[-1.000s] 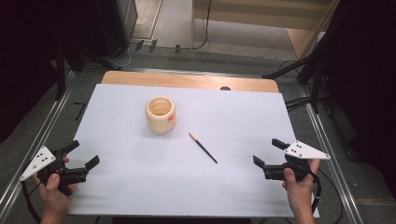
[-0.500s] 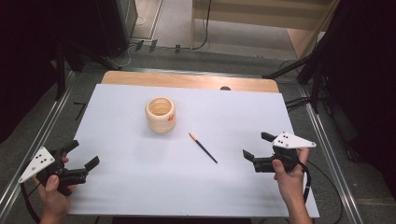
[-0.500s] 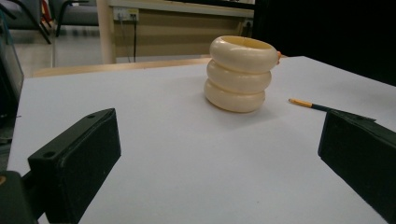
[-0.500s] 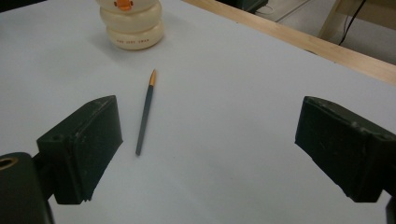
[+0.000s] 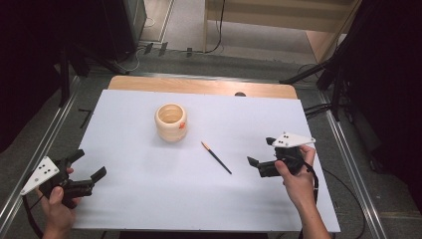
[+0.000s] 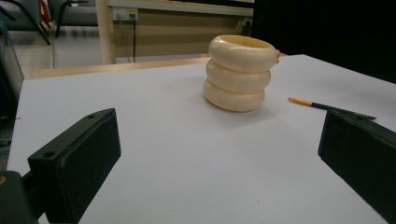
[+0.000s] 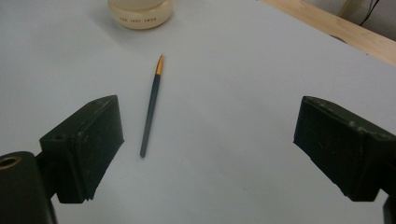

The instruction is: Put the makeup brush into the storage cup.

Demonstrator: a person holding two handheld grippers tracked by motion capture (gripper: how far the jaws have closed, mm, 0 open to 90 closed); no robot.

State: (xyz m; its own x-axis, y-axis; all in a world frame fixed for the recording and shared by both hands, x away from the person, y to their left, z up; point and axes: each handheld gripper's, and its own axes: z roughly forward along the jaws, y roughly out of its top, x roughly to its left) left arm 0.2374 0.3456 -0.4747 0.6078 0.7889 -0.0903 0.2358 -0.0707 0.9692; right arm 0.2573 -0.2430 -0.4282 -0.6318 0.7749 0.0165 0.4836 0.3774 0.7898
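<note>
A thin dark pencil with an orange tip lies flat on the white table sheet, just off the right side of the cream ribbed pot, which serves here as the landmark; its orange end points toward the pot and its dark end points away from it. The pot stands upright with its mouth open, three rounded rings stacked one on another, and a small orange mark sits on its right flank. The right gripper hovers well to the right of the pot and near the pencil's dark end, held in a hand, with its jaws spread wide and nothing between them; in the right gripper view the pencil lies ahead of the jaws, closer to the left-hand one, with the pot's base beyond it. The left gripper sits well apart from the pot, toward the near left corner of the sheet, its jaws likewise spread and empty, and its own view looks across the bare sheet to the pot.
</note>
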